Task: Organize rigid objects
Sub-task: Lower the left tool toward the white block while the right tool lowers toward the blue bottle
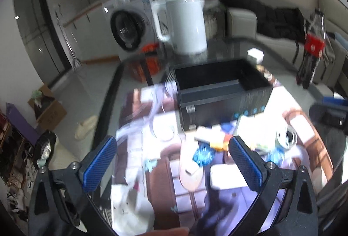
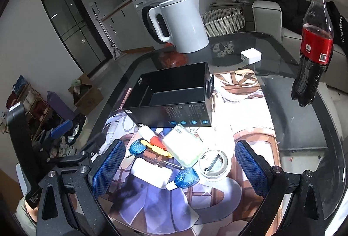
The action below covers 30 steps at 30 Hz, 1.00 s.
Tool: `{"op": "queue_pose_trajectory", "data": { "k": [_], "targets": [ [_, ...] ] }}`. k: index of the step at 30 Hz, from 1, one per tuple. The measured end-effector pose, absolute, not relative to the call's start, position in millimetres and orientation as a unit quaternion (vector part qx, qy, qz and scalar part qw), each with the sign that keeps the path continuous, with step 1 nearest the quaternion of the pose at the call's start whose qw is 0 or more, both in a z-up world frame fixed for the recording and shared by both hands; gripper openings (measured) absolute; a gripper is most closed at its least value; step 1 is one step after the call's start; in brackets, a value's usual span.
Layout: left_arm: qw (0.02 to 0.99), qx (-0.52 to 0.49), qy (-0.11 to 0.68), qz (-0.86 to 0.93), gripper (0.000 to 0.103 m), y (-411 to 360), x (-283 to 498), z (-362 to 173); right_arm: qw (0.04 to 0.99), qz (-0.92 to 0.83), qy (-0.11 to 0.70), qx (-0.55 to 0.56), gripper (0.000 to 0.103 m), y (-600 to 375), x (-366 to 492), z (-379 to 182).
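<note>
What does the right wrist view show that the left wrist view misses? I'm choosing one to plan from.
Only the right wrist view shows the left gripper and sharp clutter: the red-tipped white tube and the green-edged white case. Only the left shows a beige slipper on the floor. Both show the empty black box, white kettle, cola bottle, white charger and tape roll.

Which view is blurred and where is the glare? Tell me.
Left wrist view: motion-smeared throughout, so the black box and the clutter before it are soft. Right wrist view: sharp, with white glare on the mat just beside the box; both views show fisheye bending and dark corners.
</note>
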<state>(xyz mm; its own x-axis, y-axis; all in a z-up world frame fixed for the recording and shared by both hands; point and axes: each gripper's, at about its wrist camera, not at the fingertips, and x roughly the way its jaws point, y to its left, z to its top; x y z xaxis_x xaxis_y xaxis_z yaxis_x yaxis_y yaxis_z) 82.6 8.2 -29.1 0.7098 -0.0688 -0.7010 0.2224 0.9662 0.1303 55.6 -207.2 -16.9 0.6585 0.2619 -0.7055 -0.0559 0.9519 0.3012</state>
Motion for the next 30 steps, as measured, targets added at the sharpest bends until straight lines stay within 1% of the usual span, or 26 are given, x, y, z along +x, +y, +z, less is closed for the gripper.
{"op": "queue_pose_trajectory", "data": {
  "k": [4,9,14,18,21,22,23,25,30],
  "targets": [
    [0.895,0.109,0.424,-0.091,0.103,5,86,-49,0.895,0.081,0.428,0.100,0.102,-209,71,-25],
    [0.882,0.139,0.439,-0.099,0.103,-5,88,-57,0.872,0.076,0.475,0.087,0.102,-210,89,-47],
    [0.859,0.221,0.436,-0.152,0.103,-26,90,-67,0.844,0.103,0.514,0.118,0.102,-202,91,-68],
    [0.844,0.231,0.456,-0.163,0.103,-32,94,-76,0.826,0.116,0.532,0.145,0.101,-198,88,-77],
    [0.841,0.235,0.457,-0.166,0.103,-34,93,-79,0.815,0.123,0.546,0.149,0.094,-194,85,-83],
    [0.844,0.235,0.454,-0.165,0.103,-33,92,-77,0.810,0.128,0.552,0.152,0.089,-193,84,-86],
    [0.844,0.234,0.451,-0.169,0.103,-34,92,-76,0.805,0.131,0.557,0.156,0.087,-193,84,-86],
    [0.843,0.236,0.447,-0.185,0.103,-37,88,-76,0.798,0.133,0.565,0.164,0.087,-192,83,-90],
    [0.834,0.292,0.431,-0.185,0.103,-52,78,-83,0.782,0.132,0.581,0.181,0.087,-186,88,-101]
  ]
}}
